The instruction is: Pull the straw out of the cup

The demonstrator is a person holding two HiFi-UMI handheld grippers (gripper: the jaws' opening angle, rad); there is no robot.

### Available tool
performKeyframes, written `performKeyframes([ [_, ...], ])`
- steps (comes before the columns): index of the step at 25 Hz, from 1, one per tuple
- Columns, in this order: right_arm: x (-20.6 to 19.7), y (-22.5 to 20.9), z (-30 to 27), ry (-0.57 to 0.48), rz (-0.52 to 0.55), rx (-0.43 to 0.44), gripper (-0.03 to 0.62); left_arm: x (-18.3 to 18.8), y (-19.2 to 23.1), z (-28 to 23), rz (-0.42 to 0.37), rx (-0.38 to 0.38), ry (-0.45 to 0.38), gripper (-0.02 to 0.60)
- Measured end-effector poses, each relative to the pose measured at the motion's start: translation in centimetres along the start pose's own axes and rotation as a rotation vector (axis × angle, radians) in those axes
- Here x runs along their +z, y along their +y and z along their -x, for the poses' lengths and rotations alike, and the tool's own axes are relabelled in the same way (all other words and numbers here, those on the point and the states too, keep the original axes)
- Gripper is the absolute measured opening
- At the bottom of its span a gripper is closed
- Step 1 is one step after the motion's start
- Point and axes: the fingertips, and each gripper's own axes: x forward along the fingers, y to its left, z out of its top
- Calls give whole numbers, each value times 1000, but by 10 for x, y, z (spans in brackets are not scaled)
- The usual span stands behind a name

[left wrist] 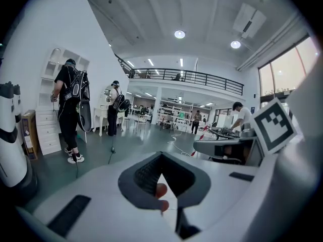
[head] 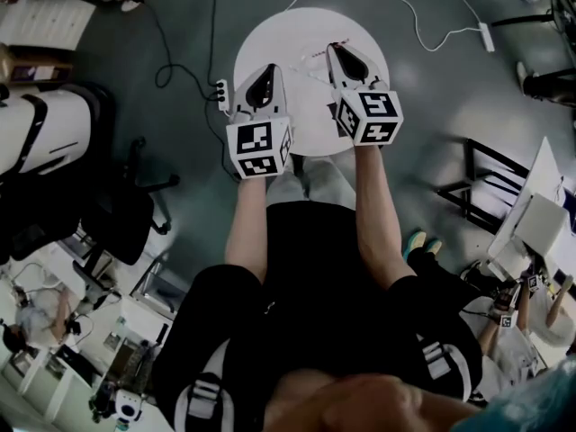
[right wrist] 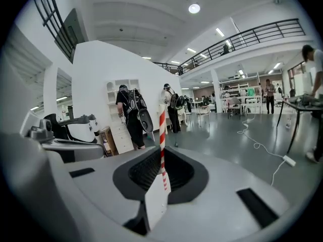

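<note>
The striped straw (right wrist: 162, 135) points to 12 o'clock, pinched in the nearly closed jaws of the right gripper (head: 337, 50). At its 9 o'clock, the left gripper (head: 267, 70) jaws sit almost together on something reddish, probably the cup (left wrist: 160, 189) edge, over the round desk (head: 270, 25). So thin a pinch may let the straw slip or kink.

I'm looking out over a glossy grey floor (left wrist: 131, 145), a round white table (head: 297, 34) beneath me, white walls (left wrist: 65, 29) with arched white shelving (left wrist: 50, 67) to one side, a black-railed mezzanine (left wrist: 202, 77) across the back, round lights (left wrist: 179, 34) in the white ceiling (left wrist: 151, 14), and a tall bright window (left wrist: 290, 69) on the far side.
</note>
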Motion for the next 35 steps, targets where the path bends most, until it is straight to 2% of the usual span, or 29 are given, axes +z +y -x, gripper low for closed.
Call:
performKeyframes([
  [5, 30, 15, 37, -57, 44, -29, 35, 13, -1, 22, -17, -8, -42, 3],
  [12, 78, 50, 91, -166, 113, -38, 35, 57, 9, 65, -66, -12, -157, 3],
  [21, 65, 56, 109, -162, 134, -89, 35, 94, -2, 92, -143, -29, -279, 3],
  [31, 63, 69, 112, -176, 143, -72, 34, 100, -5, 107, -151, -45, -302, 3],
  [35, 62, 76, 105, -176, 147, -63, 35, 97, 10, 110, -145, -24, -297, 3],
])
